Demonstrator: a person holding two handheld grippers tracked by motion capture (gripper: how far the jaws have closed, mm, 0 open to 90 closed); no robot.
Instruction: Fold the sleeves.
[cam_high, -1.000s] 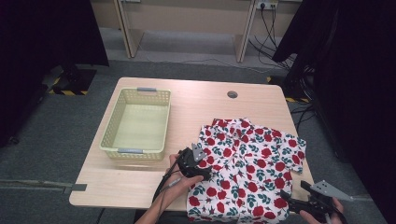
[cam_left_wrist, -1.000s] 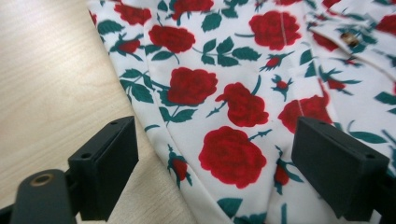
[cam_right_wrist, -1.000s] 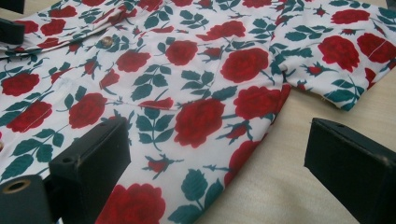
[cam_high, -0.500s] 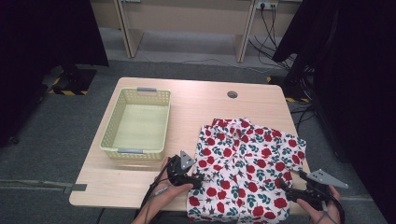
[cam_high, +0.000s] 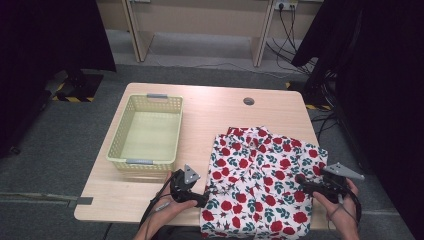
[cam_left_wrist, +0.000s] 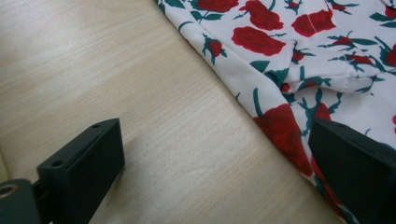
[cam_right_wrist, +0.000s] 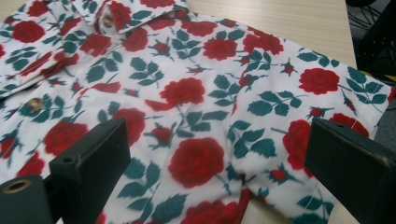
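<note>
In the high view, the white cotton shirt printed with red roses and green leaves (cam_high: 260, 180) lies flat over the lower right of the pale wooden table (cam_high: 220, 112), its hem hanging off the near edge. Your left gripper (cam_high: 196, 197) sits at the shirt's left edge, your right gripper (cam_high: 301, 180) over its right half. The empty yellow-green plastic basket (cam_high: 145, 131) stands well apart, at centre left.

In the left gripper view, the jaws have just been opening and now stand released, bare wood between them. The shirt's folded edge (cam_left_wrist: 275, 107) runs diagonally past the right jaw, perhaps under it; the angle is poor.

In the right gripper view, the jaws are spread wide above the cloth (cam_right_wrist: 201, 116), gripping nothing.

Expect light, limp, fairly slippery fabric that sags and slides. Pinch doubled edges or seams, not single layers.
</note>
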